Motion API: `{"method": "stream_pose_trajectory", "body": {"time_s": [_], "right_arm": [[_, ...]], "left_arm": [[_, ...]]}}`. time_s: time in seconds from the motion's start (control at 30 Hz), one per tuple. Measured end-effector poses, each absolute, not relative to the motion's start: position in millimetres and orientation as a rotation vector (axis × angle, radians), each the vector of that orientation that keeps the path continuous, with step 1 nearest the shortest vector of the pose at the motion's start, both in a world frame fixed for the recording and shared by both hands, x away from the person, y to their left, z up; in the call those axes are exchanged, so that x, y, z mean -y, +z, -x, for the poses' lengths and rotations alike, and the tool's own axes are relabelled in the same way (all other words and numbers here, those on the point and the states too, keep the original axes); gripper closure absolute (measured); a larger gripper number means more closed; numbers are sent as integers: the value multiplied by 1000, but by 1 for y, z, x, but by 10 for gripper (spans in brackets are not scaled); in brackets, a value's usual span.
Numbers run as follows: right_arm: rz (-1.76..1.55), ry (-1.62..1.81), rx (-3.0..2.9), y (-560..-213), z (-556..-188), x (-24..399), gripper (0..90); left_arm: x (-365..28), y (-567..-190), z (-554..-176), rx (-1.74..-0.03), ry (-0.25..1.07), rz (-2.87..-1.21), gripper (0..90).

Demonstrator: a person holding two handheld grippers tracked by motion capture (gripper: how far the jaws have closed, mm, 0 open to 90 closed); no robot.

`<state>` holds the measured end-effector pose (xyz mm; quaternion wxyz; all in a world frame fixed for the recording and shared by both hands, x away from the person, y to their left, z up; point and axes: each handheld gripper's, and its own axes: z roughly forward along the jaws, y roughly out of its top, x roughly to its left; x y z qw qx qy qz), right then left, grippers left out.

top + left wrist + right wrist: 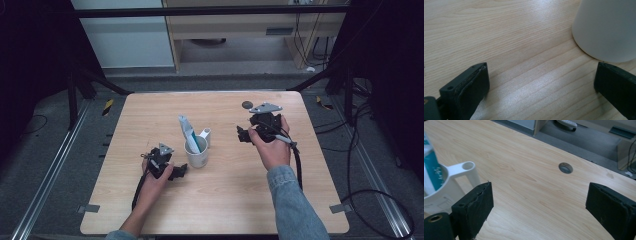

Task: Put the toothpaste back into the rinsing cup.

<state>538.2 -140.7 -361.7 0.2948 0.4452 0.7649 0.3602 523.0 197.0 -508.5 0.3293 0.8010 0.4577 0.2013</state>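
A white mug point(197, 155) stands near the middle of the wooden table point(150, 110), with a white-and-teal tube point(187, 131) leaning out of it. Its handle point(465, 168) points to the far side. My left gripper point(181, 171) rests low on the table just left of the mug, open with bare wood between its jaws; the mug's wall point(606, 27) rises close by its right jaw. To the right of the mug my right gripper point(242, 135) is held above the table, open and holding nothing. The mug's rim point(439, 188) and the tube point(431, 170) appear at that view's left edge.
A small round grey hole point(247, 104) lies in the tabletop near the far edge, also seen as a grommet point(565, 167). Black cables trail from both grippers. Dark frame legs and floor cables surround the table; a light cabinet stands beyond it.
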Motion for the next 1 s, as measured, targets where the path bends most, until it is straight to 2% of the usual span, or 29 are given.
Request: {"method": "stream_pose_trajectory", "body": {"time_s": [0.47,1.0], "right_arm": [[-1161,813,-2031,-382,-535,176,107],[-1371,835,-1994,-436,-537,207,105]], "left_arm": [[-197,-508,-523,-1199,525,-2099,0],[-197,-508,-523,-1200,525,-2097,0]]}}
